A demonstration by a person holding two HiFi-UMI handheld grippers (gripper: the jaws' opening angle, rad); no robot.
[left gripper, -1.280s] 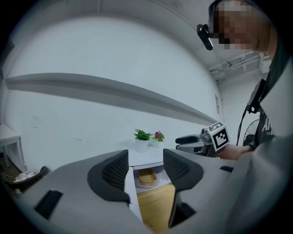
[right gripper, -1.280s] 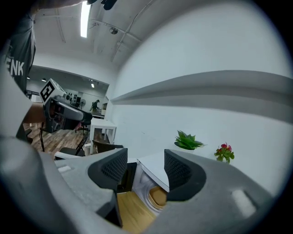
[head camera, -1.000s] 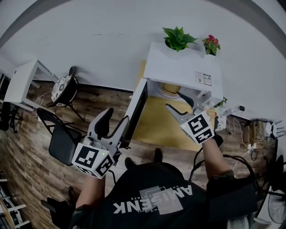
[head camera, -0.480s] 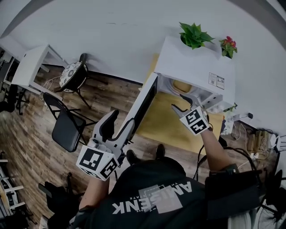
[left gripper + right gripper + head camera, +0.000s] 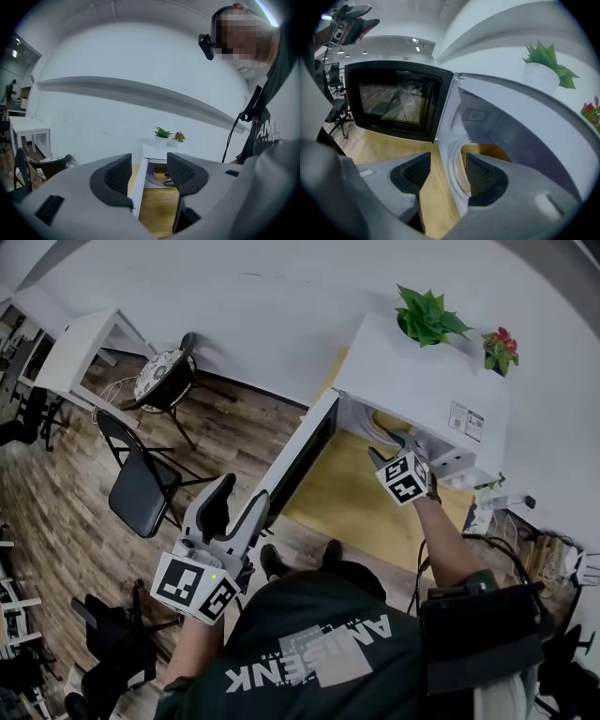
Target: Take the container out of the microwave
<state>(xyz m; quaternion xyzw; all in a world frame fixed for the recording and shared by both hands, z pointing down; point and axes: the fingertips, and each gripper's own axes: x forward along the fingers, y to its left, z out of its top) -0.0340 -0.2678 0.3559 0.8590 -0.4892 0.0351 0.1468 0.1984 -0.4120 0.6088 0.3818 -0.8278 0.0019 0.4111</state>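
The container (image 5: 486,151), yellowish, sits inside the microwave (image 5: 422,381) on its round tray; its contents cannot be made out. The door (image 5: 393,101) is swung wide open to the left. The right gripper (image 5: 446,165) is at the mouth of the cavity, jaws spread, gripping nothing, the container just beyond them. The left gripper (image 5: 147,171) hangs well back, released and empty. The microwave stands on a yellow table (image 5: 347,493), with two potted plants (image 5: 428,315) on top. A wood floor (image 5: 56,521), a folding chair (image 5: 141,488) and a white wall lie around.
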